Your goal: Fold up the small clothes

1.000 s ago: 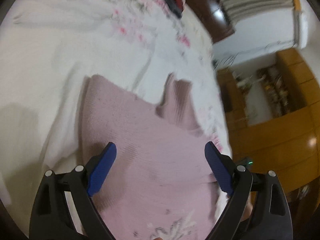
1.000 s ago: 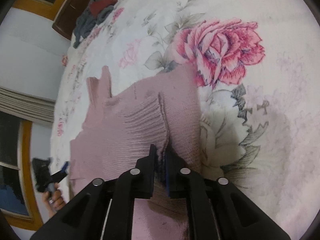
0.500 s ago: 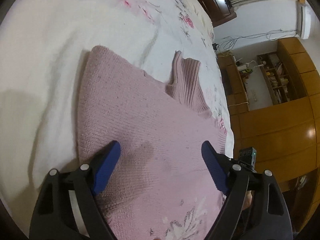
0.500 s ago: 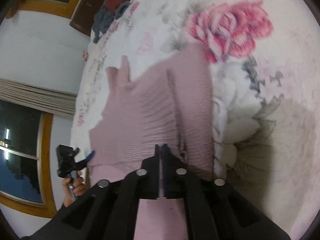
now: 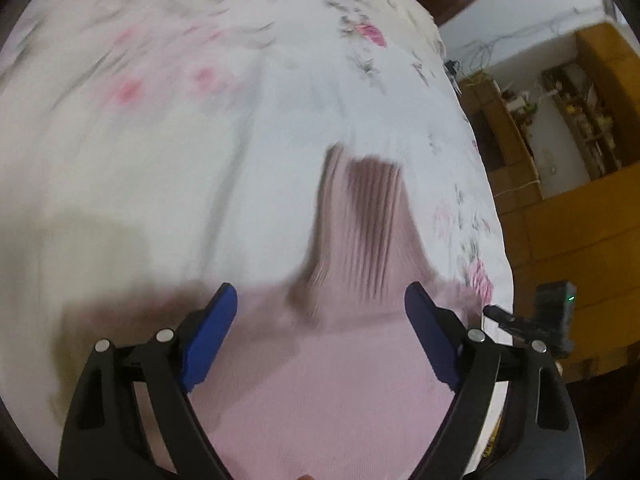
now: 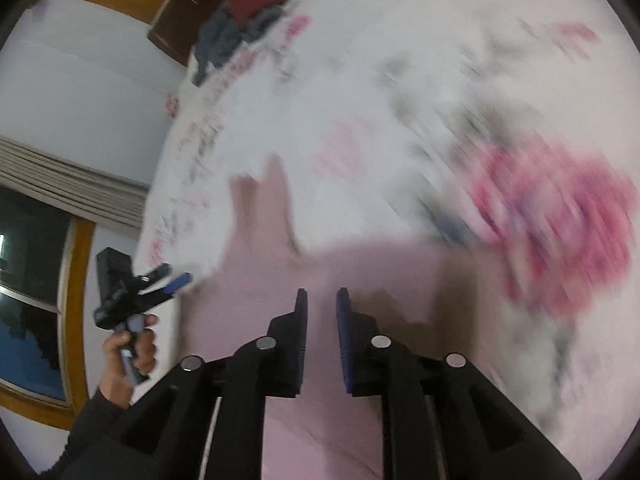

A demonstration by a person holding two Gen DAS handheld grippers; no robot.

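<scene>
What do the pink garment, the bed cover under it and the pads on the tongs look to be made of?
Pink garment: knitted yarn, probably wool or acrylic, matte; vertical ribbing shows on its raised ribbed part.
Bed cover: soft white printed fabric with pink flowers, matte and wrinkled; motion blur hides the weave.
Pads on the left tongs: smooth blue pads, likely rubber or plastic, on black, probably plastic, arms.
</scene>
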